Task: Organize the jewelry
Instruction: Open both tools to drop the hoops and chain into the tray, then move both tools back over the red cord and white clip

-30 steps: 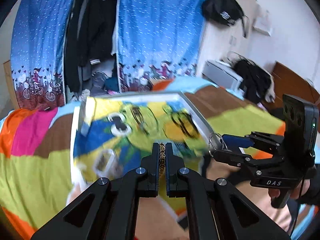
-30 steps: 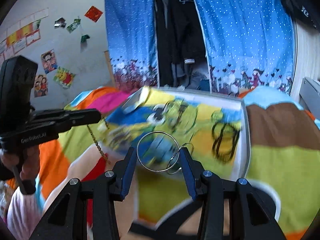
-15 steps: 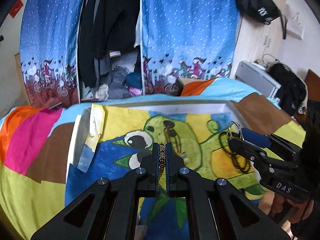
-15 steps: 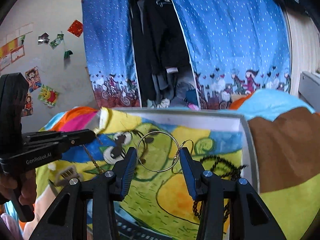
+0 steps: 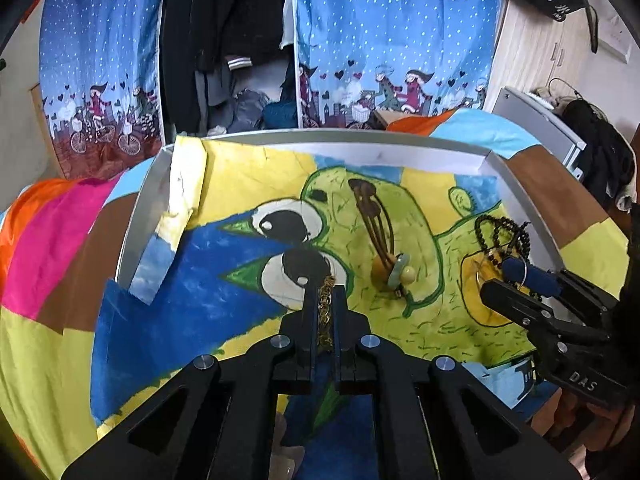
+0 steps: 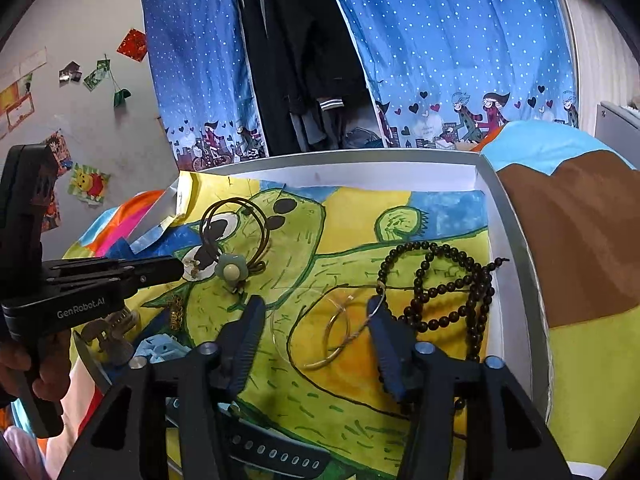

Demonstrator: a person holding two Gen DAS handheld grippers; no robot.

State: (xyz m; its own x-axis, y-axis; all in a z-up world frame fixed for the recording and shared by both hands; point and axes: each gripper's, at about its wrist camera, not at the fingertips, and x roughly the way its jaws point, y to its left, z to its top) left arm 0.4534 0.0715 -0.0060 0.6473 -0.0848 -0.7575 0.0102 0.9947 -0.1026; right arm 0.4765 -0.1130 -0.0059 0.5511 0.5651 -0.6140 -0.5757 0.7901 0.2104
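A white tray (image 5: 136,220) lined with a frog-painted cloth lies on the bed. My left gripper (image 5: 325,300) is shut on a gold chain (image 5: 326,306) just above the cloth; in the right wrist view the chain (image 6: 175,312) dangles below the left gripper (image 6: 178,270). My right gripper (image 6: 316,316) hovers low over the tray's right half with its jaws wide apart. Thin hoop earrings (image 6: 336,338) sit tilted below the gap, a wire still touching the right fingertip (image 6: 380,312). The right gripper (image 5: 504,284) also shows in the left wrist view.
A brown hair tie with a green flower (image 6: 230,268) lies mid-tray, and a black bead necklace (image 6: 444,284) near the right wall (image 6: 508,240). A black watch strap (image 6: 280,456) and a brown hair clip (image 6: 112,336) lie at the near side. A blue wardrobe curtain (image 5: 400,40) hangs behind.
Both grippers have come forward and down over the tray. The hoops no longer span the right gripper's fingers; they have dropped toward the cloth. The left still holds the chain.
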